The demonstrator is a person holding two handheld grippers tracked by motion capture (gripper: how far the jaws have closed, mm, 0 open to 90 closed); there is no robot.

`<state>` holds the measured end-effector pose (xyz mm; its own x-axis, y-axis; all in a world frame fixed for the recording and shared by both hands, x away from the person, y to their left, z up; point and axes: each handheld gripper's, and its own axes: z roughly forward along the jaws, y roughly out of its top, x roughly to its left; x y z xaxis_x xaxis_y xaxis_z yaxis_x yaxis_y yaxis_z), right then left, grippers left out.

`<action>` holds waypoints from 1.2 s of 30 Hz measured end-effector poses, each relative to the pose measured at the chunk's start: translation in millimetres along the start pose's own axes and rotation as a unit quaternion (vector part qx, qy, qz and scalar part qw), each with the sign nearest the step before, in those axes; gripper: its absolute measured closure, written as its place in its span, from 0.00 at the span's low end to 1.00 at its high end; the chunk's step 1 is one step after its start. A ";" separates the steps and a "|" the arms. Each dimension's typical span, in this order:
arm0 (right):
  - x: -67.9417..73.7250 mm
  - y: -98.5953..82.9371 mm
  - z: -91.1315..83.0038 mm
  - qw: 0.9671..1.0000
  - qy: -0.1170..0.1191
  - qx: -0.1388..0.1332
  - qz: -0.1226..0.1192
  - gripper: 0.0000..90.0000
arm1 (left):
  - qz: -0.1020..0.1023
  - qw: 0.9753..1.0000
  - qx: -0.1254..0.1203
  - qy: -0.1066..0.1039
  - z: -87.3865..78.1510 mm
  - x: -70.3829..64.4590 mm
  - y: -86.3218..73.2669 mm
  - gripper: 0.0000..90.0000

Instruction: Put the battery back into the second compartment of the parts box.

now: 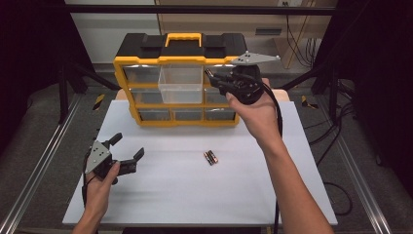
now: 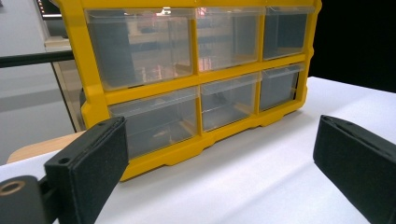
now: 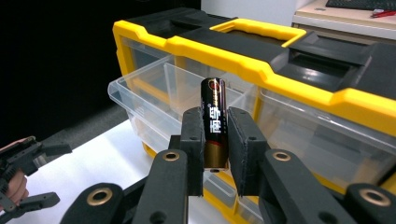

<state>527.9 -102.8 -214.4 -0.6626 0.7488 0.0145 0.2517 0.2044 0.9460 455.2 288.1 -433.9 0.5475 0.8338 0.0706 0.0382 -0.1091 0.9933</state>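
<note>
A yellow and black drawer organizer (image 1: 178, 53) stands at the back of the white table (image 1: 195, 195). Its top middle clear drawer (image 1: 180, 85) is pulled out. My right gripper (image 1: 210, 74) hovers just right of that drawer, shut on a black and gold battery (image 3: 213, 93) held upright in front of the open drawer (image 3: 154, 88). Two more batteries (image 1: 210, 157) lie side by side at the table's middle. My left gripper (image 1: 129, 146) rests open at the table's left, nothing between its jaws, facing the organizer (image 2: 187, 79).
The table's left and right edges drop off to metal rails and a dark floor. Cables hang at the right rear. The other drawers (image 2: 154, 121) of the organizer are closed. A desk stands behind the organizer.
</note>
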 end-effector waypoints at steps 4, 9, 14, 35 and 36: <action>3.1 5.5 4.3 1.000 0.005 -0.002 0.000 0.86 | 0.000 1.000 0.000 -0.001 -0.1 -0.4 0.1 0.03; 6.1 13.3 9.8 1.000 0.008 -0.004 -0.004 0.86 | 0.000 1.000 0.000 -0.002 0.5 -0.7 -0.1 0.03; 8.2 20.0 13.3 1.000 0.010 -0.006 -0.007 0.86 | 0.001 1.000 0.001 -0.003 0.6 -1.0 -0.1 0.03; 24.6 33.9 34.2 0.999 0.015 0.011 -0.030 0.86 | 0.002 1.000 0.002 -0.012 1.7 -3.5 -0.1 0.03; 24.9 34.2 36.8 0.999 0.014 0.013 -0.031 0.86 | 0.002 1.000 0.002 -0.012 1.7 -3.6 -0.1 0.03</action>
<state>546.0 -54.0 -193.7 -0.6974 0.7159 -0.0350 0.2274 0.2673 0.9364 454.6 284.2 -434.4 0.5670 0.8205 0.0726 0.0399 -0.1154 0.9925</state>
